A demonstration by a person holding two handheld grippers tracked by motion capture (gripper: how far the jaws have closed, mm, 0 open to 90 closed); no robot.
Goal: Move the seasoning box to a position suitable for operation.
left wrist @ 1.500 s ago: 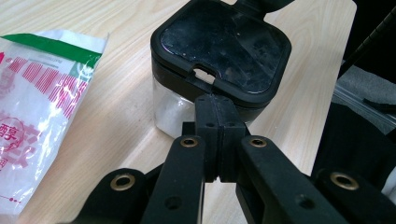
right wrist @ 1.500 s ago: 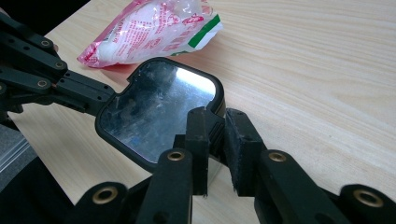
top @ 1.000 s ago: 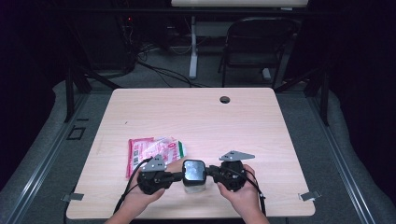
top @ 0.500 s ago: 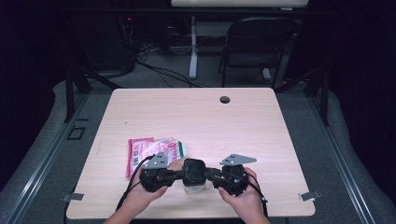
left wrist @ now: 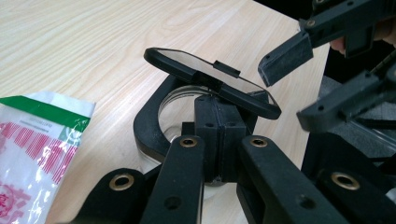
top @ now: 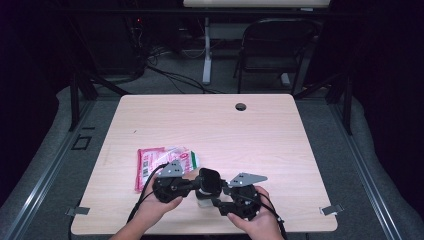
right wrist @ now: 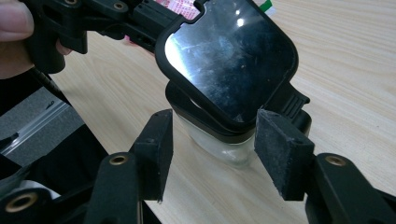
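Observation:
A small clear jar (top: 203, 201) with a black collar and a hinged black flip lid (top: 210, 180) stands near the table's front edge. My left gripper (left wrist: 219, 140) is shut on the black hinge block of the collar, and the lid (left wrist: 210, 81) tilts half raised above the jar's mouth (left wrist: 175, 105). My right gripper (right wrist: 217, 149) has just been opening. Its pads (right wrist: 282, 149) stand apart on either side of the lid's front edge (right wrist: 229, 60) and the clear jar body (right wrist: 224, 151), touching neither. From the left gripper view, the right gripper (left wrist: 303, 86) hangs open just right of the lid.
A pink, white and green plastic packet (top: 155, 162) lies flat on the table (top: 250, 135) just left of the left gripper. A round cable hole (top: 241, 106) sits at the table's far edge. A folding chair (top: 270, 45) stands behind the table.
The right gripper's jaws have spread and let go of the lid, drawing back slightly to the right. The lid has tipped from a bright reflecting face to a dark one. The left gripper held still.

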